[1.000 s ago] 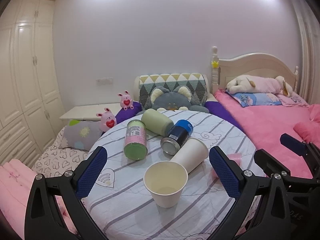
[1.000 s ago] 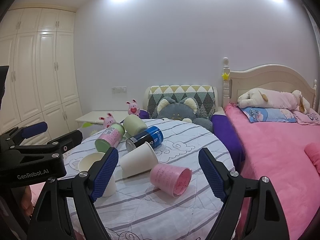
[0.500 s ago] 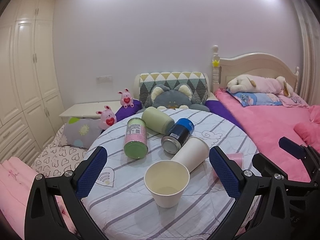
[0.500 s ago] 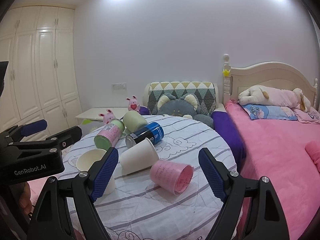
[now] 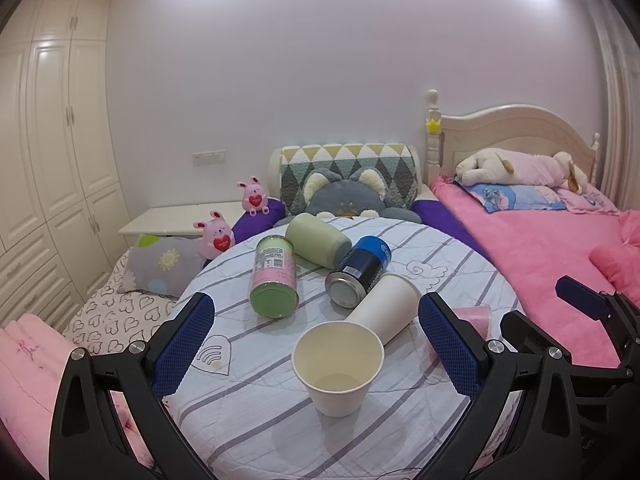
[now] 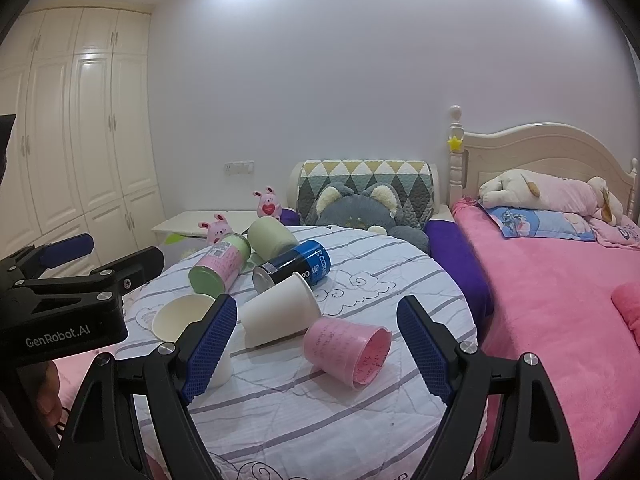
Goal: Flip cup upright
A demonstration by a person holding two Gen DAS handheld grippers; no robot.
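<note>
A white paper cup [image 5: 338, 364] stands upright on the round striped table [image 5: 256, 412]; it also shows in the right wrist view [image 6: 184, 318]. A second white paper cup [image 5: 382, 306] [image 6: 280, 310] lies on its side behind it. A pink plastic cup [image 6: 347, 346] lies on its side, mouth toward the right; in the left wrist view only a part [image 5: 476, 318] shows past a finger. My left gripper [image 5: 316, 350] is open and empty around the upright cup's front. My right gripper [image 6: 314, 350] is open and empty, with the pink cup between its fingers' line.
A pink-and-green can [image 5: 274, 276], a pale green cup [image 5: 318, 240] and a blue can [image 5: 360, 270] lie on their sides at the table's back. A pink bed [image 6: 560, 280] is at the right, a cat cushion [image 6: 360, 208] behind, wardrobes [image 6: 72, 140] at the left.
Both views have shifted slightly; the grippers drifted a little toward the table. The cups and cans have not moved, and both grippers stay open.
</note>
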